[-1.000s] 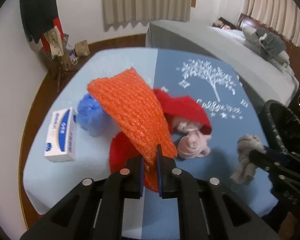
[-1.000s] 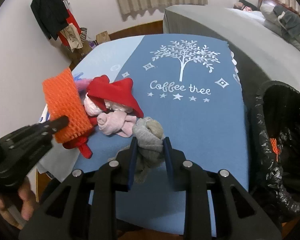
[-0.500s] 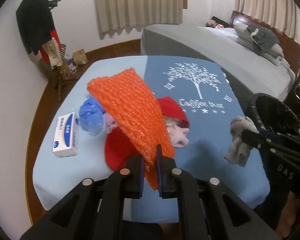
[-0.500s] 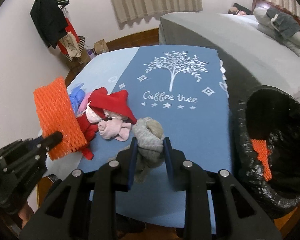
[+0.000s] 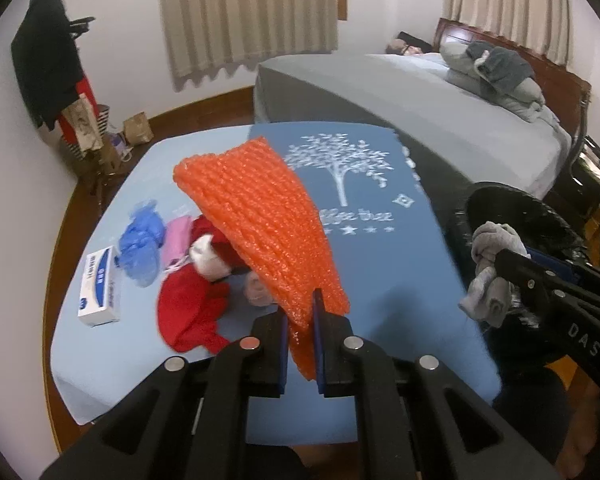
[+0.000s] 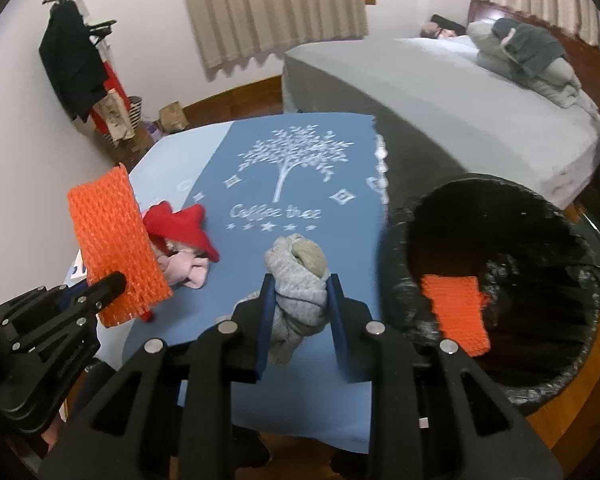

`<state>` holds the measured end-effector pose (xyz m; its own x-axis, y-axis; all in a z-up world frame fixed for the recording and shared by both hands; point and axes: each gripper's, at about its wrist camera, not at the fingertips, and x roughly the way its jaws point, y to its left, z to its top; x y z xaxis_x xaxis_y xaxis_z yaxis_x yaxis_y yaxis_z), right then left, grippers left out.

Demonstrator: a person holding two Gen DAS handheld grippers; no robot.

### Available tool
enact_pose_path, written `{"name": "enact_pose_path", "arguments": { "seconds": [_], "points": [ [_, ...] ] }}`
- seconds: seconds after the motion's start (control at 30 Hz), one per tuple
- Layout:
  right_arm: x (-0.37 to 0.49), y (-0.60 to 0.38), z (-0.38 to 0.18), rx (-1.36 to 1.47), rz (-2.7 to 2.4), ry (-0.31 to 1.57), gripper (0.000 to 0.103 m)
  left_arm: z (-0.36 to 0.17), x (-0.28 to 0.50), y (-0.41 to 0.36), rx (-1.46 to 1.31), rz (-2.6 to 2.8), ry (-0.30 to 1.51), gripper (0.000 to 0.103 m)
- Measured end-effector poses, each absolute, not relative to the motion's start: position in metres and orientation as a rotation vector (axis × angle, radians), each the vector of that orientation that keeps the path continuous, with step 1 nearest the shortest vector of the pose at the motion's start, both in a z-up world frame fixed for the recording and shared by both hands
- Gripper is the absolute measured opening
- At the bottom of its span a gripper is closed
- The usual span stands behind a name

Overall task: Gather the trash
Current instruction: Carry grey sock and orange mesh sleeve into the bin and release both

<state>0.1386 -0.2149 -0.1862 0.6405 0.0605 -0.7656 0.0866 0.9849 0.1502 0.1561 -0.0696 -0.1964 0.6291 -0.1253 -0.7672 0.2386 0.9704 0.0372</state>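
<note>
Standing beside the blue-covered table (image 6: 300,184), you would see both grippers loaded and lifted above it.

At the left of the left wrist view, a small white and blue box (image 5: 99,286) lies on the cloth, with a crumpled blue item (image 5: 140,244) just beside it, then a heap of red fabric (image 5: 192,312) and pink cloth (image 5: 178,236). None of these is held.

In the middle of that view, the left gripper (image 5: 301,340) has its fingers pinched tight on the lower corner of an orange foam net sleeve (image 5: 260,216), which stands up and fans out over the heap.

To the right, the right gripper (image 6: 300,316) squeezes a balled grey sock (image 6: 298,276) between its blue pads. In the left wrist view the sock sits at the near rim of the black bin (image 6: 396,240), at the right edge of the frame. The bin is lined with a black bag, and another orange foam piece (image 6: 454,314) already lies inside it.

The step in hand looks like dropping the sock into the bin. To do it well, I would carry the sock fully over the dark mouth before parting the fingers, since a soft bundle let go above the rim could snag or roll back onto the table. The foam sleeve is light and floppy; it should go well past the rim too, and low, so it does not drift out.
</note>
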Motion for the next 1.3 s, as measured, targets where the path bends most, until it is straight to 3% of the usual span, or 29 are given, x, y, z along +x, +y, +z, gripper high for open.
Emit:
{"name": "enact_pose_path", "arguments": {
  "seconds": [0.5,1.07,1.17,1.27,1.3],
  "points": [
    [0.105,-0.317,-0.172,0.200,-0.184,0.835,0.025,-0.192,0.149,-0.169,0.181,-0.371,0.855,0.010],
    [0.110,-0.453,-0.222,0.258,-0.308,0.907,0.028,-0.224,0.163,-0.317,0.237,-0.576,0.929,0.012],
    [0.117,-0.464,-0.234,0.262,-0.306,0.934,0.034,-0.236,0.167,-0.332,0.268,-0.596,0.948,0.021],
    [0.117,-0.470,-0.240,0.273,-0.315,0.942,0.039,-0.244,0.168,-0.332,0.291,-0.590,0.955,0.045],
    [0.115,-0.470,-0.241,0.277,-0.318,0.944,0.042,-0.246,0.167,-0.330,0.289,-0.590,0.959,0.048]
  ]
}}
